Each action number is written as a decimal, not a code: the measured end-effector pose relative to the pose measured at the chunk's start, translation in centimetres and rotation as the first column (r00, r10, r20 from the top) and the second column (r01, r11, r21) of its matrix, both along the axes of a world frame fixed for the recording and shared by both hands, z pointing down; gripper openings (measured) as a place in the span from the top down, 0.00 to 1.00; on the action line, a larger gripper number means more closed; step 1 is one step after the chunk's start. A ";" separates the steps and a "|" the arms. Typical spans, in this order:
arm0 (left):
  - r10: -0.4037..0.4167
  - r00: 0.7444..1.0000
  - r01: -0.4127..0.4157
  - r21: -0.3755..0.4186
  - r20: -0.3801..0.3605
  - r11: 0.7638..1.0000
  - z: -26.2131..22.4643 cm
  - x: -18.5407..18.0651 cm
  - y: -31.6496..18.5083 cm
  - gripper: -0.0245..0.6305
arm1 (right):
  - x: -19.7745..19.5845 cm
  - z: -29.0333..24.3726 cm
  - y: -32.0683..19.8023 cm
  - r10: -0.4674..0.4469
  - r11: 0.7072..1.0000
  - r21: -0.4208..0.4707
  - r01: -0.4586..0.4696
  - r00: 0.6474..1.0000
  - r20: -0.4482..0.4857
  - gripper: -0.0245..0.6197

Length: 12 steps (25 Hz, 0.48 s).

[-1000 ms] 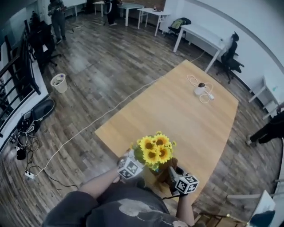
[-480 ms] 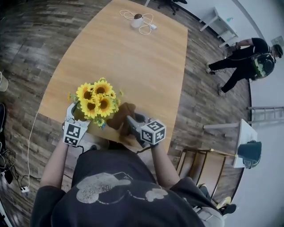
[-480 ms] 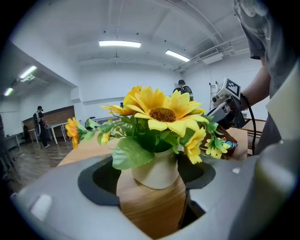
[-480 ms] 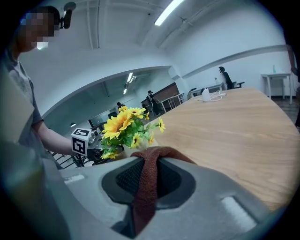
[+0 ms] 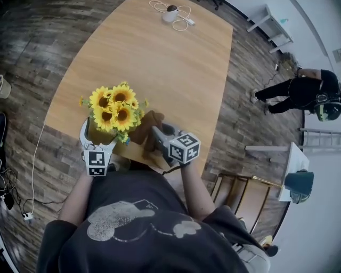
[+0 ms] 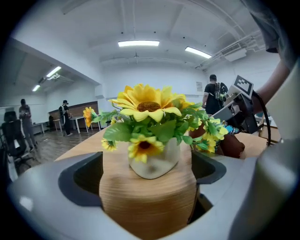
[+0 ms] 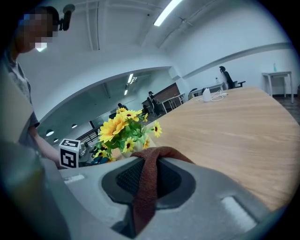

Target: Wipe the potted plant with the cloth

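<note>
Opening the left gripper (image 6: 149, 185) around the sunflower pot (image 6: 147, 206) at the wooden table's (image 5: 160, 64) near edge. Pinching the brown cloth (image 7: 144, 197) in the right gripper (image 7: 152, 174), just beside. Blooms (image 5: 114, 108) overhanging the pot from above; corded white device (image 5: 171, 12) far across.

shirt (image 5: 133, 229): dark grey tee, pale print | left tongs (image 6: 147, 180), right tongs (image 7: 145, 180): grey, black-and-white marker cubes (image 5: 184, 147)

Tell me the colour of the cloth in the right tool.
The cloth is reddish brown, clearest in the right gripper view.
</note>
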<state>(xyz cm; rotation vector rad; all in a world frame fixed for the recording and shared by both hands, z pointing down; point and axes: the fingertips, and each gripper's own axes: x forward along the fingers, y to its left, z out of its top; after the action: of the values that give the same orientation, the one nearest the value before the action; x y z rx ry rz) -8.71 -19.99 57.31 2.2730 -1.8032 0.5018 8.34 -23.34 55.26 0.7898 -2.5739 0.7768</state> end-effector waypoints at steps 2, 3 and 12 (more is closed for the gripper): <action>-0.054 0.999 0.054 0.001 0.008 0.999 0.0 0.6 0.0 0.00 | 0.0 0.1 -0.1 -0.002 1.000 -0.003 0.002 1.000 0.002 0.89; -0.083 0.997 0.082 0.002 0.013 0.997 -0.2 0.8 -0.1 0.00 | 0.1 0.2 -0.2 -0.001 1.000 -0.004 0.001 1.000 0.003 0.89; -0.264 0.964 0.265 0.041 -0.022 0.963 -1.9 2.0 -3.6 0.00 | 1.3 0.5 -0.4 0.023 1.000 -0.018 -0.022 0.999 0.026 0.89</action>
<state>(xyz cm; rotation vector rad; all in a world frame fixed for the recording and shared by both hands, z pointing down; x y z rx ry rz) -6.69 -23.64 55.44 2.0101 -2.0863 0.3976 9.68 -23.69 55.75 0.8097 -2.5823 0.8206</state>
